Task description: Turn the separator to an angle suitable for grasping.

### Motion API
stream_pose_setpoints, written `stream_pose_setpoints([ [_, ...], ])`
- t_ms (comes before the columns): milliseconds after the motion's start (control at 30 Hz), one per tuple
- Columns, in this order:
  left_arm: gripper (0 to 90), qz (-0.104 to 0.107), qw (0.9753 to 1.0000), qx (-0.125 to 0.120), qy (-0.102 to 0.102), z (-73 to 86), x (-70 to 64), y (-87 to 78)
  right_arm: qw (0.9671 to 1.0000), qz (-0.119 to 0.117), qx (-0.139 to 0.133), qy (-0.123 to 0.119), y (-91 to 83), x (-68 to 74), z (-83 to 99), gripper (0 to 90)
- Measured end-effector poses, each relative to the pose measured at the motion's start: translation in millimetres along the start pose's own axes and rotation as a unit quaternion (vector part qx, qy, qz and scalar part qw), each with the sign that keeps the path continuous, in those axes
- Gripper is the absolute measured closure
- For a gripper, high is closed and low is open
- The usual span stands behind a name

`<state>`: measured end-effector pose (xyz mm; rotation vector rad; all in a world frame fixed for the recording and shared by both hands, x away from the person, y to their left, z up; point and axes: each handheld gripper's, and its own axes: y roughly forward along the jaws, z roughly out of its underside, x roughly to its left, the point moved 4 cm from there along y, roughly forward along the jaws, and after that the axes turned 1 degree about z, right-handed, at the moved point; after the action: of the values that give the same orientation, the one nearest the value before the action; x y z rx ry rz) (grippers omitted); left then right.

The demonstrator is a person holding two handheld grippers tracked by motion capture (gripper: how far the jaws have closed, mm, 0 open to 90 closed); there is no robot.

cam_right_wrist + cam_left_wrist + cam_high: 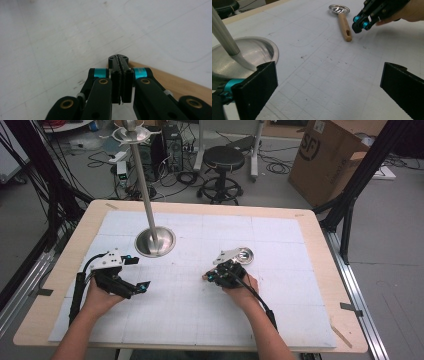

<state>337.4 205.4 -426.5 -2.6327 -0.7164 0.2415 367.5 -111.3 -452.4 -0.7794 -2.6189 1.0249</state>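
So, hovering with the right gripper (360,24) jaws pressed together, just above the wooden handle of the spoon (343,22) lying mid-mat. Holding the left gripper (135,272) wide apart beside the metal stand (155,241).

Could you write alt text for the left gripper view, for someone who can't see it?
A wooden-handled metal spoon lies on a white gridded mat, with the right gripper, held in a hand, hovering beside its handle. In the foreground the left gripper stands wide open, next to the round metal base of a stand.
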Motion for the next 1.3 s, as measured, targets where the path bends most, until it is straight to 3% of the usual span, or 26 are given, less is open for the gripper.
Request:
stream_pose_setpoints([
  [33,1.8,0.000,1.0000,0.001,0.001,0.0,0.0,-0.2,0.9998,0.013,-0.009,0.015,-8.5,-9.2,-2.2,89.4],
  [133,1.8,0.000,1.0000,0.000,0.002,-0.1,-0.2,-0.6,0.9993,0.022,-0.021,0.023,-15.6,-18.7,-4.8,89.5],
  [267,1.8,0.001,1.0000,-0.001,-0.001,0.0,0.3,-0.5,0.9976,0.049,-0.028,0.040,-28.6,-42.8,-10.1,89.5],
  [567,1.8,0.003,1.0000,0.002,-0.001,1.2,0.7,2.4,0.9951,0.077,-0.016,0.061,-26.8,-72.7,-9.9,89.5],
  [633,1.8,0.003,1.0000,0.005,0.000,1.8,0.9,3.0,0.9933,0.082,-0.006,0.081,-21.0,-80.8,-4.2,89.5],
  [867,1.8,0.002,1.0000,0.006,-0.001,2.2,1.3,3.7,0.9920,0.085,0.009,0.093,-9.3,-88.8,2.1,89.5],
  [967,1.8,0.001,1.0000,0.006,0.001,1.9,0.8,2.9,0.9915,0.084,0.028,0.096,0.6,-89.4,6.6,89.7],
  [1300,1.8,0.002,1.0000,0.004,0.003,1.0,-0.7,1.6,0.9906,0.085,0.062,0.087,-1.0,-82.5,9.5,89.8],
])
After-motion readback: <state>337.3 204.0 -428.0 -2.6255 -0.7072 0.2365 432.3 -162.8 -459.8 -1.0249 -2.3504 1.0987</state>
